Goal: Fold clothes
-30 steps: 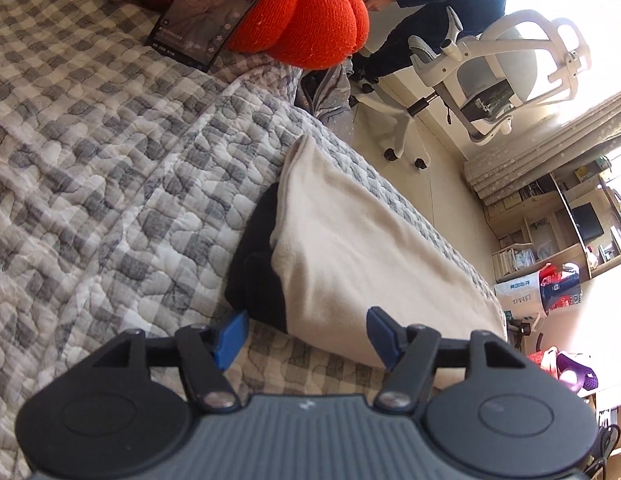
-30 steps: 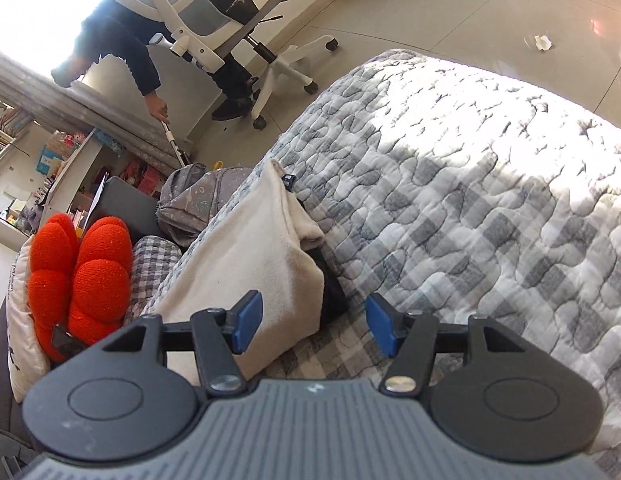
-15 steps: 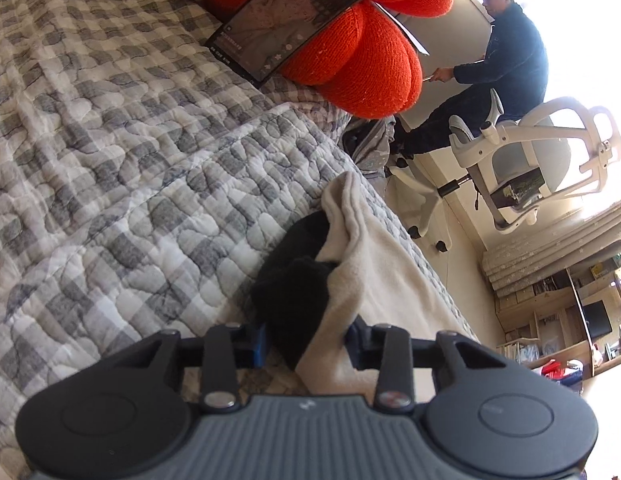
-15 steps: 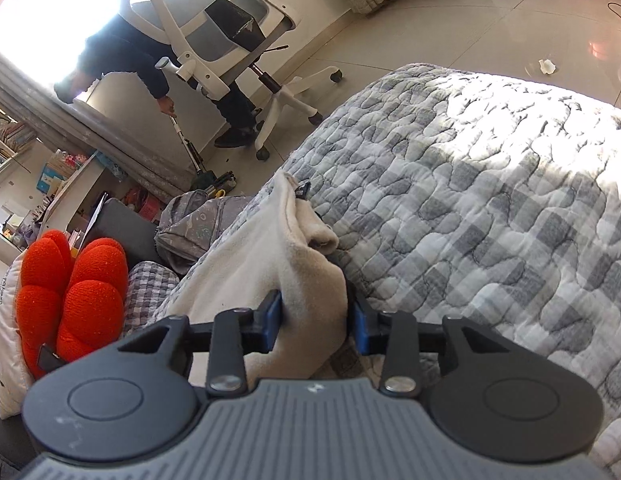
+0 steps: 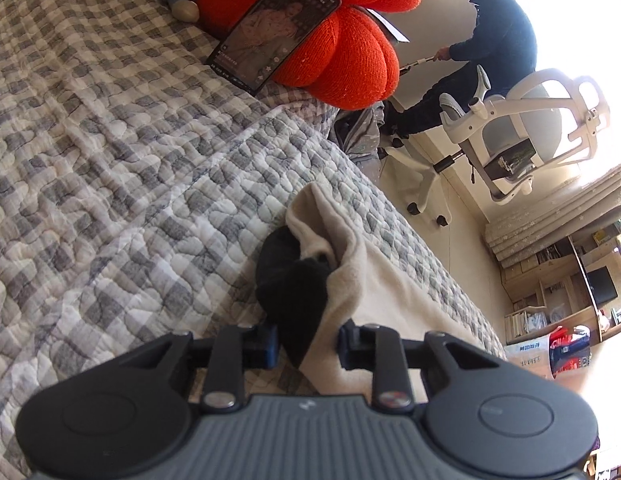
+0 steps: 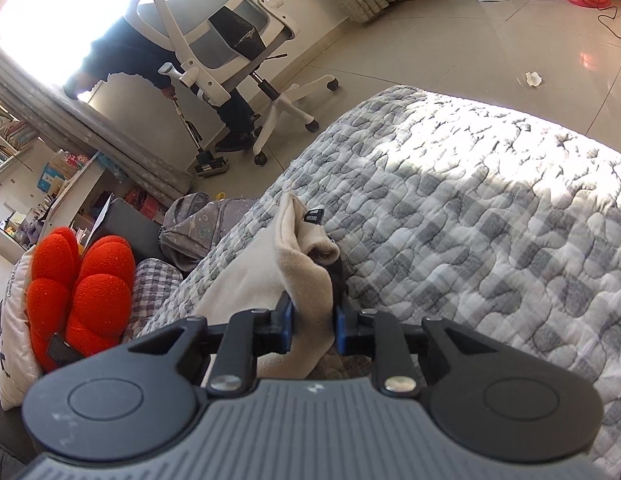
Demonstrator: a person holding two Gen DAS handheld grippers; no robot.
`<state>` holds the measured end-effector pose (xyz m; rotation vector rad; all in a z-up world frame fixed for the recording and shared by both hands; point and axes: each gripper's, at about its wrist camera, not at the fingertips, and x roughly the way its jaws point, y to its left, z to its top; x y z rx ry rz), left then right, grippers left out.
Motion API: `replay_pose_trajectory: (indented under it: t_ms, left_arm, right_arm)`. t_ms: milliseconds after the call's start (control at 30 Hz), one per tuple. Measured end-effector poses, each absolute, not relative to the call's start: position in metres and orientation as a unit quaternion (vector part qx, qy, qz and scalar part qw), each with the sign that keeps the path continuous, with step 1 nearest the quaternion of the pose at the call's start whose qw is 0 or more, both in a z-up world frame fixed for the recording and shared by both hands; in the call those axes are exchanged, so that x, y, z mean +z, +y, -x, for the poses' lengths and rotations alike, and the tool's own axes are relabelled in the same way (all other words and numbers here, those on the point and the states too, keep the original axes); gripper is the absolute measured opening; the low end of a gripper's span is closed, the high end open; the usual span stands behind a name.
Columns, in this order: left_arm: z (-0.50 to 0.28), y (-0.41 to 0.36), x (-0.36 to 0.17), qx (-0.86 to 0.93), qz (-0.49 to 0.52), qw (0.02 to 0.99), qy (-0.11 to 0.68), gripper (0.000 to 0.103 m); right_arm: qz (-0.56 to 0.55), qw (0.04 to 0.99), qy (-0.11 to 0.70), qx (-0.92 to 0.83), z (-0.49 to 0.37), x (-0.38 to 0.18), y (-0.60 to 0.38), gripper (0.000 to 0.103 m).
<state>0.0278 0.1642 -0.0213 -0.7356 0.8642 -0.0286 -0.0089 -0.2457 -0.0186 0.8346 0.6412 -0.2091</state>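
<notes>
One cream fleece garment with a black lining (image 5: 374, 288) lies on one grey checked quilt (image 5: 110, 168); left gripper (image 5: 306, 346) and right gripper (image 6: 312, 326) each pinch a corner.

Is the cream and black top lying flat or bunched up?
Bunched up: the cream and black top is pinched in both tongs, left and right.

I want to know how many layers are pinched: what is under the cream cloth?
Black fabric shows beneath the cream cloth at the corner the left gripper pinches; how far it runs underneath is hidden.
</notes>
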Motion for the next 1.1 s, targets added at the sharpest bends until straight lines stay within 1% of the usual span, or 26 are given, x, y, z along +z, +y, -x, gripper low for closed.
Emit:
replay_pose_trajectory:
  t_ms: [267, 367, 400, 467, 533, 600, 667, 700, 767, 833, 867, 967, 1100]
  left_arm:
    - [0.001, 0.179, -0.03, -0.029, 0.349, 0.829, 0.436, 0.028]
    - [0.001, 0.179, -0.039, -0.033, 0.339, 0.823, 0.454, 0.033]
    - [0.001, 0.179, -0.041, -0.034, 0.335, 0.822, 0.46, 0.036]
    - [0.002, 0.179, -0.037, -0.039, 0.32, 0.828, 0.46, 0.039]
    - [-0.002, 0.177, -0.027, -0.047, 0.279, 0.842, 0.459, 0.043]
    - [-0.007, 0.174, -0.017, -0.053, 0.228, 0.857, 0.459, 0.051]
    - [-0.013, 0.171, -0.006, -0.059, 0.177, 0.87, 0.457, 0.054]
    - [-0.016, 0.171, -0.001, -0.059, 0.155, 0.876, 0.453, 0.057]
    - [-0.025, 0.172, 0.007, -0.076, 0.133, 0.88, 0.45, 0.06]
    - [-0.041, 0.167, 0.015, -0.131, 0.107, 0.875, 0.454, 0.068]
    - [-0.051, 0.16, 0.016, -0.161, 0.091, 0.874, 0.449, 0.073]
    - [-0.084, 0.137, 0.018, -0.253, 0.044, 0.862, 0.437, 0.077]
    - [-0.133, 0.104, 0.005, -0.34, -0.007, 0.829, 0.444, 0.077]
  right_arm:
    - [-0.391, 0.851, 0.341, -0.084, 0.042, -0.019, -0.237, 0.022]
    - [-0.374, 0.855, 0.351, -0.08, 0.043, -0.018, -0.234, 0.026]
    - [-0.372, 0.855, 0.353, -0.08, 0.043, -0.018, -0.234, 0.031]
    - [-0.367, 0.855, 0.357, -0.079, 0.043, -0.017, -0.234, 0.034]
    - [-0.365, 0.855, 0.36, -0.079, 0.045, -0.016, -0.235, 0.041]
    - [-0.367, 0.853, 0.362, -0.078, 0.049, -0.014, -0.235, 0.044]
    - [-0.379, 0.849, 0.361, -0.073, 0.054, -0.015, -0.236, 0.044]
    - [-0.385, 0.847, 0.361, -0.07, 0.056, -0.015, -0.235, 0.044]
    - [-0.398, 0.842, 0.359, -0.062, 0.061, -0.017, -0.231, 0.045]
    - [-0.41, 0.837, 0.358, -0.052, 0.063, -0.019, -0.223, 0.045]
    - [-0.415, 0.835, 0.359, -0.047, 0.063, -0.021, -0.216, 0.045]
    - [-0.424, 0.832, 0.356, -0.033, 0.058, -0.024, -0.195, 0.045]
    - [-0.432, 0.833, 0.346, -0.02, 0.053, -0.028, -0.168, 0.045]
